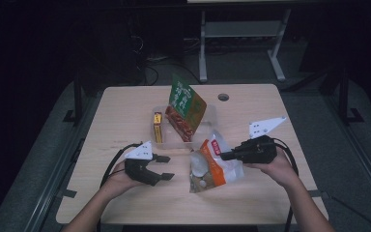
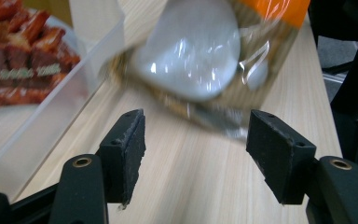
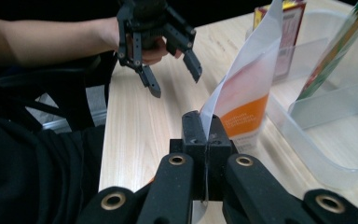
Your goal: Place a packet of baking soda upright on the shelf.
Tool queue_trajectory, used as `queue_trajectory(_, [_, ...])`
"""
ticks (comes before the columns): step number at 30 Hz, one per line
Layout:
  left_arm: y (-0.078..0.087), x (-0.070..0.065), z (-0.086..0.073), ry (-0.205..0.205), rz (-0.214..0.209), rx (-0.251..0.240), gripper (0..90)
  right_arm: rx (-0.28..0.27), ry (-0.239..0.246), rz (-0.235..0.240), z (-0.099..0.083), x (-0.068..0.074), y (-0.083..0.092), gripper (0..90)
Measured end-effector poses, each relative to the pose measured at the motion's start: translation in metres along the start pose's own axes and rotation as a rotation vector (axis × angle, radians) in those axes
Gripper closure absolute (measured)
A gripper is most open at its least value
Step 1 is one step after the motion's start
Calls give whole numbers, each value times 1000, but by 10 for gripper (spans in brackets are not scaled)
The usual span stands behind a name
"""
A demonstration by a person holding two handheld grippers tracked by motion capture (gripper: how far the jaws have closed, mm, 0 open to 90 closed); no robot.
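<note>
A clear snack bag (image 1: 211,166) with an orange label and pale round pieces stands on the wooden table (image 1: 121,116), front centre. My right gripper (image 1: 222,155) is shut on the bag's upper edge; in the right gripper view the flat film (image 3: 247,102) runs up from between the closed jaws of the right gripper (image 3: 206,135). My left gripper (image 1: 168,167) is open just left of the bag, touching nothing. In the left gripper view the left gripper (image 2: 200,154) has bare table between its jaws, with the blurred bag (image 2: 191,51) just beyond.
A clear plastic container (image 1: 207,116) sits mid-table behind the bag. It holds a tall green and red package (image 1: 186,108) and a yellow box (image 1: 158,127). The container wall (image 2: 51,116) is close to my left gripper. The table has a cable hole (image 1: 223,96) at the back.
</note>
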State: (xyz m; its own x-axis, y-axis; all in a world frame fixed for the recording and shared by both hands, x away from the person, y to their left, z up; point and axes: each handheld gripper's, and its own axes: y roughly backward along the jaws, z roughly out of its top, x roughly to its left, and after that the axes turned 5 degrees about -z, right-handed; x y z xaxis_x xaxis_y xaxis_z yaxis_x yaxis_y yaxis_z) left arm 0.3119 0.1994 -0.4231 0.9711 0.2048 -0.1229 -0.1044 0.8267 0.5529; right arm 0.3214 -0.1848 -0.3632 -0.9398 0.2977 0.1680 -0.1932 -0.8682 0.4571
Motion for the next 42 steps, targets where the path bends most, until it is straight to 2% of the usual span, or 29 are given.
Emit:
queue_trajectory(5, [11, 3, -9, 27, 19, 8, 364, -19, 15, -49, 6, 1, 11, 900])
queue_trajectory(9, [14, 6, -11, 38, 32, -5, 364, -36, 33, -61, 14, 2, 20, 900])
queue_trajectory(12, [13, 7, -11, 40, 30, 8, 364, -35, 44, -73, 22, 2, 26, 900])
queue_trajectory(15, [12, 8, -11, 34, 30, 9, 364, -12, 60, -93, 32, 1, 32, 900])
queue_trajectory(22, [13, 10, -12, 51, 32, 3, 364, 45, 107, -149, 58, -2, 40, 900])
queue_trajectory(32, [13, 11, -13, 58, 34, 9, 364, 117, 146, -256, 91, -17, 40, 900])
queue_trajectory(42, [13, 13, -13, 58, 36, 7, 364, 164, 157, -319, 121, -37, 32, 900])
